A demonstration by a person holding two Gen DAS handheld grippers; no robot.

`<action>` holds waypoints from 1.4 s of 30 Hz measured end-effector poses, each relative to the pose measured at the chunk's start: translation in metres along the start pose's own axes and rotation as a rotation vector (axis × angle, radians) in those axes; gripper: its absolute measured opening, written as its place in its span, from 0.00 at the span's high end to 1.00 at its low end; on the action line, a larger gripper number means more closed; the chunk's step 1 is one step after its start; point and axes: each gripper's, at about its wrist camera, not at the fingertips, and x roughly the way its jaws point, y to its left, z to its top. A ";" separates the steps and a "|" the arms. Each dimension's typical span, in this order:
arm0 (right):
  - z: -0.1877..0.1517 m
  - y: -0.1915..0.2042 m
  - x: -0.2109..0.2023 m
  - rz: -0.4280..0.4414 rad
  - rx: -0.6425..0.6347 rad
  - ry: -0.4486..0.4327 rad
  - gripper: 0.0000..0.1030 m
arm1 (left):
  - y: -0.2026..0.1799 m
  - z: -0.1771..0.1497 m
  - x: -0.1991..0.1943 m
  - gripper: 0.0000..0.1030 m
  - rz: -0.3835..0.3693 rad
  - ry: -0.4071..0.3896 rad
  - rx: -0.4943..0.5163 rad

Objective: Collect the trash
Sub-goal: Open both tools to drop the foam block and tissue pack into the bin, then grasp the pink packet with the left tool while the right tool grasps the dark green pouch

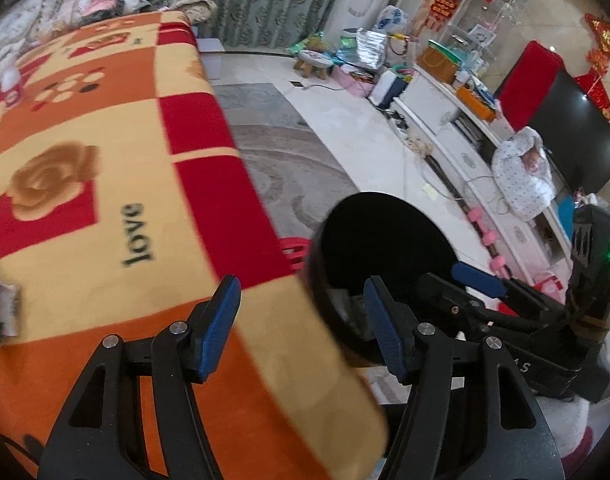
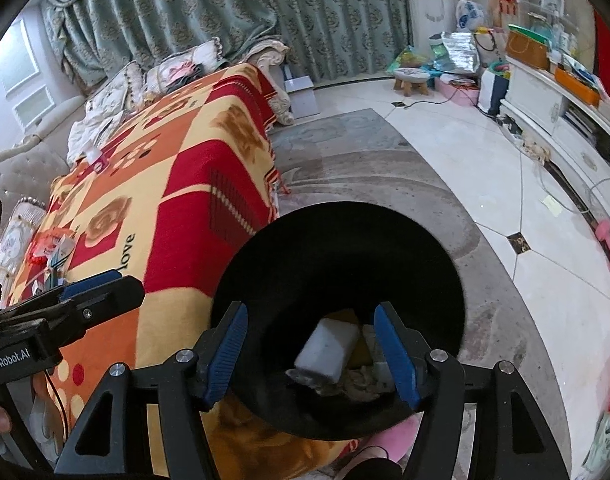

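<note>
Patterned blanket (image 2: pixel 177 184) beside a black bin (image 2: pixel 337 280).
Your right gripper (image 2: pixel 317 354) stands apart, unclamped, over a white, blurred packet (image 2: pixel 327 350) among crumpled scraps.

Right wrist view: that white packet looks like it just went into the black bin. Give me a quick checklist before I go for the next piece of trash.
1. Right gripper free of load: ok, jaws apart, nothing pressed between them.
2. White packet inside the black bin: ok, though blurred, possibly falling.
3. Left gripper ready: ok, open and empty.
4. More trash on the blanket: ok, wrappers lie near its left edge.
5. Bin has room: ok, contents sit low.
6. Bin standing steady: cannot tell, base hidden.
</note>
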 end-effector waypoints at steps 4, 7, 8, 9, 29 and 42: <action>0.001 0.020 0.005 0.022 -0.028 0.012 0.38 | 0.021 -0.007 -0.016 0.39 0.061 -0.022 -0.015; 0.001 0.040 0.009 0.040 -0.065 0.023 0.37 | 0.039 -0.014 -0.028 0.39 0.097 -0.036 -0.035; 0.001 0.047 0.011 0.047 -0.077 0.026 0.36 | 0.048 -0.018 -0.034 0.39 0.121 -0.038 -0.047; 0.001 0.055 0.012 0.058 -0.091 0.029 0.36 | 0.054 -0.020 -0.037 0.39 0.132 -0.039 -0.054; -0.005 0.260 0.053 0.310 -0.412 0.119 0.35 | 0.252 -0.077 -0.146 0.39 0.393 -0.101 -0.328; -0.002 0.356 0.081 0.380 -0.556 0.151 0.31 | 0.327 -0.046 -0.166 0.39 0.300 -0.151 -0.374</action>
